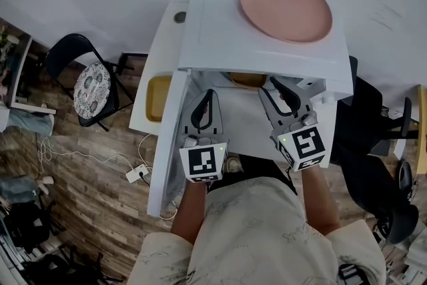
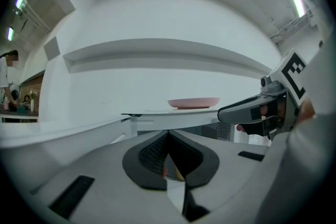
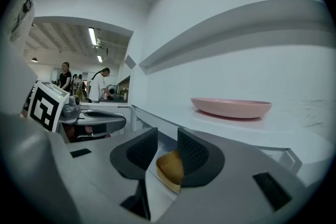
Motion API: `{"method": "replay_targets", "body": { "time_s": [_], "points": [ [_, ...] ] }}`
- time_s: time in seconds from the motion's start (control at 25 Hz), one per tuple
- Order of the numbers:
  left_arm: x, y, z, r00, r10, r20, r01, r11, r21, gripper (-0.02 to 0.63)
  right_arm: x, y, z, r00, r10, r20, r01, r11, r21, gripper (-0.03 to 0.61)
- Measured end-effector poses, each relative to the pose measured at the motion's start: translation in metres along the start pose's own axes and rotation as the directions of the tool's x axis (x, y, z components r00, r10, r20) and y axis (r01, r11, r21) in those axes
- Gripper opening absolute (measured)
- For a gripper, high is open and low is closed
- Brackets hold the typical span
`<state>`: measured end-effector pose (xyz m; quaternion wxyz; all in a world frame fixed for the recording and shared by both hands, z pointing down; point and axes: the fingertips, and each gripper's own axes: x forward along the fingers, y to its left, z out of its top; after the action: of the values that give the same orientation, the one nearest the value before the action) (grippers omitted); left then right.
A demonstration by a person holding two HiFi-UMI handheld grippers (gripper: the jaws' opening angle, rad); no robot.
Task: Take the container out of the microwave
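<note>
A white microwave (image 1: pixel 220 30) stands with its door (image 1: pixel 167 143) swung open to the left. Inside its cavity sits a yellow-brown container (image 1: pixel 248 80), partly hidden under the top edge. In the right gripper view the container (image 3: pixel 170 168) shows through the gap between the jaws. My left gripper (image 1: pixel 209 93) hangs in front of the opening, shut with nothing in it (image 2: pixel 168 136). My right gripper (image 1: pixel 280 85) is at the opening's right side, open by a narrow gap (image 3: pixel 167 139), and is apart from the container.
A pink plate (image 1: pixel 285 7) lies on top of the microwave. A yellow tray (image 1: pixel 159 98) rests on the white table left of the door. A black chair with a patterned cushion (image 1: pixel 93 87) stands at the left, another black chair (image 1: pixel 373 143) at the right.
</note>
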<state>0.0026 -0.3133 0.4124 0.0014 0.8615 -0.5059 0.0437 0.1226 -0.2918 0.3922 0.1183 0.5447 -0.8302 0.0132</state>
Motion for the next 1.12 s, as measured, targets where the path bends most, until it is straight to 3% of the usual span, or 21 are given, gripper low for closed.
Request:
{"method": "replay_targets", "body": {
  "time_s": [0.48,0.88,1.12],
  "points": [
    [0.002,0.001,-0.014,1.000,0.011,-0.028,-0.011,1.000,-0.013,0.006,0.022,0.023,-0.037,0.988,0.053,-0.146,-0.080,0.980,-0.184,0.127],
    [-0.001,0.006,-0.029,0.997,0.036,-0.063,-0.037,0.999,-0.019,0.006,0.043,0.031,-0.081,0.952,0.027,-0.306,-0.149,0.911,-0.386,0.127],
    [-0.003,0.006,-0.034,0.997,0.041,-0.070,-0.042,0.999,-0.017,0.006,0.051,0.033,-0.098,0.932,0.017,-0.363,-0.188,0.878,-0.441,0.127]
  ]
}}
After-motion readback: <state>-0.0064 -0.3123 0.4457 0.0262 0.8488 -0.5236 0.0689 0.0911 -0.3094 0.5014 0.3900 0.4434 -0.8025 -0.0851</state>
